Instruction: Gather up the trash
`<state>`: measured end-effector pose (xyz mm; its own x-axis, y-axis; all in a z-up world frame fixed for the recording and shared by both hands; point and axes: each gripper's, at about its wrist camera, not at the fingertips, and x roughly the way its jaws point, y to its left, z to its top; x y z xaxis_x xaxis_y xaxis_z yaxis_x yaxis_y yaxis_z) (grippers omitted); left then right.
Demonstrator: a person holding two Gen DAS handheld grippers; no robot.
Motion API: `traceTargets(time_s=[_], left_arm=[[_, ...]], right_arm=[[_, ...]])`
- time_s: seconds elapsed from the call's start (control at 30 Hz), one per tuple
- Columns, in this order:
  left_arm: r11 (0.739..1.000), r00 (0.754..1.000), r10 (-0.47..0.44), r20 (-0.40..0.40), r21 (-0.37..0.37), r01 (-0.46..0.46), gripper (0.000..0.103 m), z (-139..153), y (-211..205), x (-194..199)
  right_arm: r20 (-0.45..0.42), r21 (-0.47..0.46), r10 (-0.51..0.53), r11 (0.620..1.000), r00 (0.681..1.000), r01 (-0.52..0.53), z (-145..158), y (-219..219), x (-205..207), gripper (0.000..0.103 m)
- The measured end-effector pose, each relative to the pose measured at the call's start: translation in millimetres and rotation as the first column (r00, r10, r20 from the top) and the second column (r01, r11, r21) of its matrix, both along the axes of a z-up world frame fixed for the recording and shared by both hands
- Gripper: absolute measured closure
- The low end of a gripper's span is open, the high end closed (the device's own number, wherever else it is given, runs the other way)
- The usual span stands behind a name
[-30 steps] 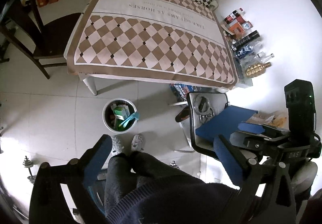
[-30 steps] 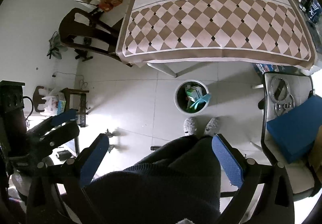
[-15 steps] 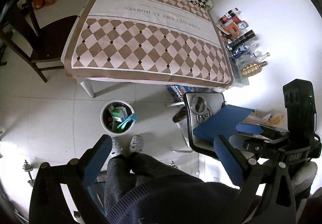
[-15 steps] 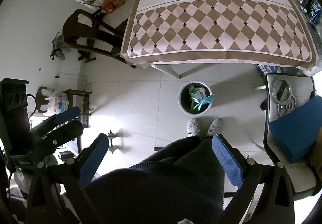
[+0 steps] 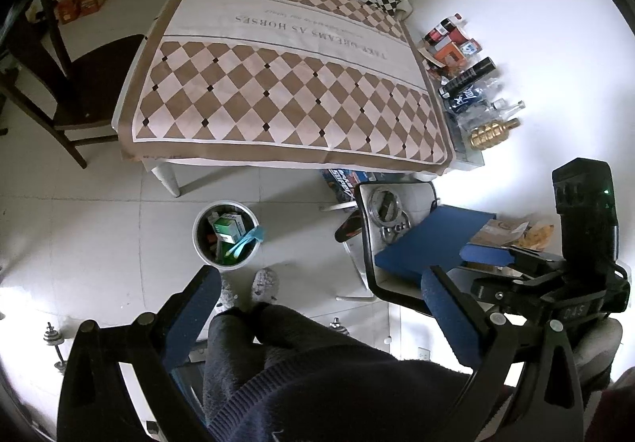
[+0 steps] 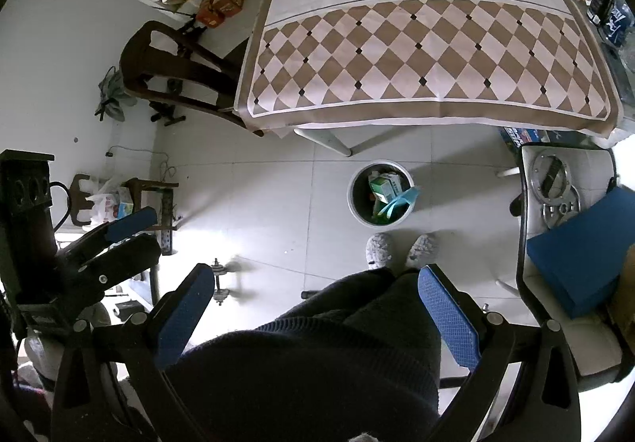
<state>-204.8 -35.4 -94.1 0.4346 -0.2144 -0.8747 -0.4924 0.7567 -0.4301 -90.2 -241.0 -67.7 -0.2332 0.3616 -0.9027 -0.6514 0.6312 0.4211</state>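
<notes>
A round white trash bin (image 5: 225,233) stands on the tiled floor by the table's near edge, holding a green-and-white carton (image 5: 228,225) and a light blue strip. It also shows in the right wrist view (image 6: 380,192). My left gripper (image 5: 317,299) is open and empty, held high above the person's legs. My right gripper (image 6: 317,295) is open and empty, also held high. Each gripper shows at the edge of the other's view. The table (image 5: 278,84) under its brown checked cloth bears nothing.
A dark wooden chair (image 5: 67,80) stands left of the table. A chair with a blue box (image 5: 428,239) and metal rings is at the right. Bottles and boxes (image 5: 468,84) line the wall. Dumbbells (image 6: 220,283) lie on the floor. The person's slippers (image 6: 401,249) are near the bin.
Both grippers have risen slightly; the table and bin have shifted a little in view. Both stay open and empty.
</notes>
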Motion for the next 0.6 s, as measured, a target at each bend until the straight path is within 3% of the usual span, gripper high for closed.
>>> traceTargets(time_s=[0.6], left_arm=[[1.000, 1.000, 0.001, 0.004, -0.010, -0.001, 0.000, 2.4, -1.5, 2.8]], right_arm=[[-0.004, 0.003, 0.002, 1.000, 1.000, -0.002, 1.7, -2.7, 4.1, 0.000]])
